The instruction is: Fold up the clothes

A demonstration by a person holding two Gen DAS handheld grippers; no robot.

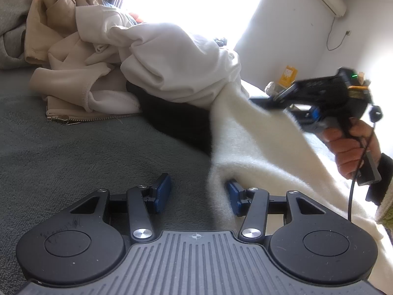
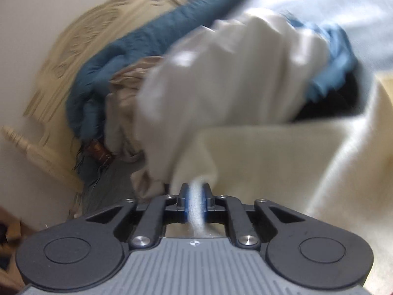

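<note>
My right gripper [image 2: 195, 202] clamps an edge of the cream fleece garment [image 1: 258, 145], lifting it off the grey bed [image 1: 73, 152]. My left gripper [image 1: 199, 194] hangs open beside its lower edge. The fleece runs under the white top [image 1: 172, 64], so pulling risks dragging the pile over.

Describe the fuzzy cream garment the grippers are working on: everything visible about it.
The cream fleece garment looks thick, soft and napped, off-white, with no visible fastenings. It is stretched in a broad sloping sheet above the grey-green blanket. The right gripper is shut on a pinched edge of it. The left gripper is open, one pad against its lower edge. Its far end runs under a crumpled white garment.
</note>
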